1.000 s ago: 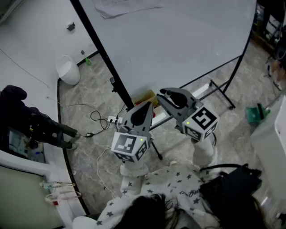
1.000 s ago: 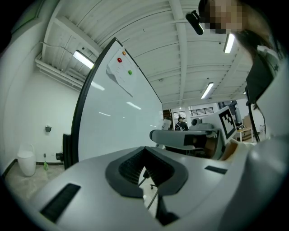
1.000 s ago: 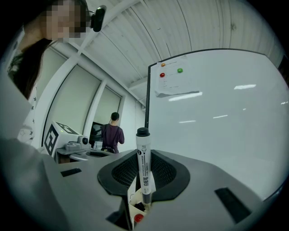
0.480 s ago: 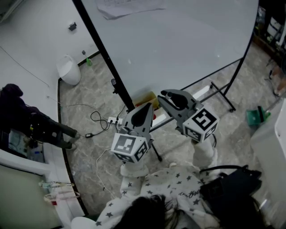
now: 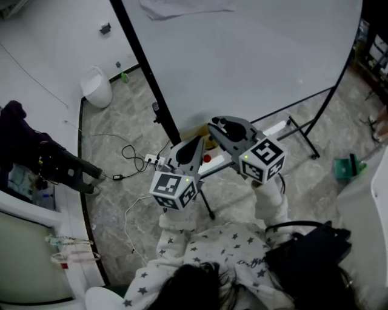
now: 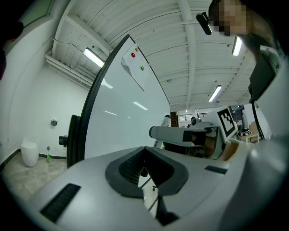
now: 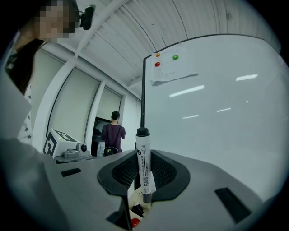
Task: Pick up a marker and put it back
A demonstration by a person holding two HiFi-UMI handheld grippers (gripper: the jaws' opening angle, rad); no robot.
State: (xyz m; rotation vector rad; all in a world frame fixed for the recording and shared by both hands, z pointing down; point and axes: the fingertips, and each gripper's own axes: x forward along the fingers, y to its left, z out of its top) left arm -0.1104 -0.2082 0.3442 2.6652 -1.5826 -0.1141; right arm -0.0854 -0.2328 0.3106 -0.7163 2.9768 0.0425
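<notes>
Marker (image 7: 143, 158) stands upright, clamped in the right tongs (image 7: 145, 180). Left tongs (image 6: 145, 178) sit slightly apart, empty. We note both have shifted nearer the whiteboard (image 5: 242, 60) than a second ago.

**Whiteboard, floor clutter and a bystander**

A large whiteboard (image 5: 242, 54) in a black frame fills the far side. A sheet of paper (image 5: 182, 7) hangs at its top, just below a red magnet (image 7: 157, 64) and a green magnet (image 7: 175, 57). On the grey marbled floor (image 5: 115, 206), far left, a white bin (image 5: 97, 88) stands near a small green bottle (image 5: 124, 77). A power strip (image 5: 151, 161) with black cables lies just left of the board's foot. A person in dark clothes (image 5: 24, 142) is at the left. A black bag (image 5: 309, 254) sits near right.
</notes>
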